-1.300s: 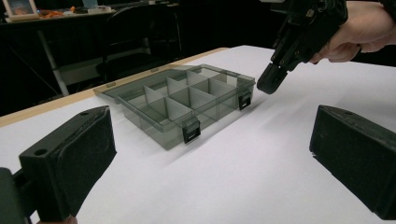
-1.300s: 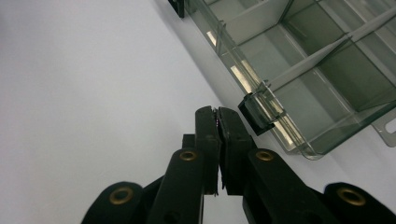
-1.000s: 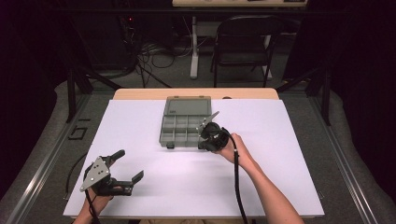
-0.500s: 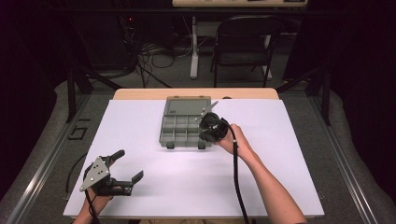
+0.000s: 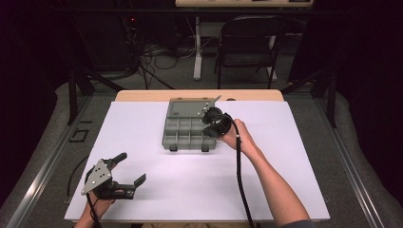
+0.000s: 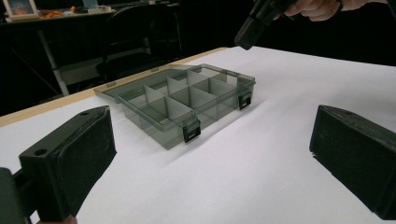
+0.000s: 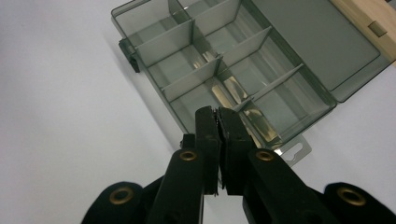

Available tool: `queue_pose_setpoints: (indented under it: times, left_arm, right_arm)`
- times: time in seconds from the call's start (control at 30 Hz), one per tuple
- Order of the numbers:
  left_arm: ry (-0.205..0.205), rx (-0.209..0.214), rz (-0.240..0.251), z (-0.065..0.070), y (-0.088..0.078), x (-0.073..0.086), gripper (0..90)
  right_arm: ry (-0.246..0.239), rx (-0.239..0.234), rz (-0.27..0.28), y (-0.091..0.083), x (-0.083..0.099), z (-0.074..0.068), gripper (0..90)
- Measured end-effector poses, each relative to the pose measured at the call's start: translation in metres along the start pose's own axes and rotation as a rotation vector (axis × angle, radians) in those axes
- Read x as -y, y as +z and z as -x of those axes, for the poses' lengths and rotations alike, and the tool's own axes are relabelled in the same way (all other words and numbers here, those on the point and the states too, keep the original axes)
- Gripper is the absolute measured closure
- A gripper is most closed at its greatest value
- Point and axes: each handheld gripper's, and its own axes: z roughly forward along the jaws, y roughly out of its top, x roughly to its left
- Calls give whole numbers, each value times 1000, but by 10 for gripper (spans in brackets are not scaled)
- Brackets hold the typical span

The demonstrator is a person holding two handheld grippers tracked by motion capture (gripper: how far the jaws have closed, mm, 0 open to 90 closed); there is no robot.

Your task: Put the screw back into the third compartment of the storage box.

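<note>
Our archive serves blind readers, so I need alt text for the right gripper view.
The right gripper, jaws shut with nothing between them, hangs above an open, empty grey compartment box on a white table. The box's lid lies flat beyond it.

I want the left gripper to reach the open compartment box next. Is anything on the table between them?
Nothing visible: bare white table lies between the left gripper and the box. The right gripper hovers over the box's far side.

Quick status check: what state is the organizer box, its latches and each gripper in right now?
Organizer box: lid open, laid flat behind; compartments look empty.
Front latches: undone.
Left gripper: jaws open, holding nothing, low over the white table.
Right gripper: jaws shut, nothing between them, above the box.
</note>
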Motion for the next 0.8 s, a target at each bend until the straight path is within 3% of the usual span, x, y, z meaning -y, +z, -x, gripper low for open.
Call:
queue_pose_setpoints:
  times: [0.4, 0.7, 0.8]
  left_arm:
    - [0, 1, 0, 0, 0, 0, 0]
    - [3, 2, 1, 0, -1, 0, 0]
    - [3, 2, 1, 0, -1, 0, 0]
  right_arm:
    - [20, 28, 21, 2, -17, 13, 881]
    - [8, 43, -16, 13, -29, 19, 881]
    - [13, 48, -4, 18, -32, 20, 881]
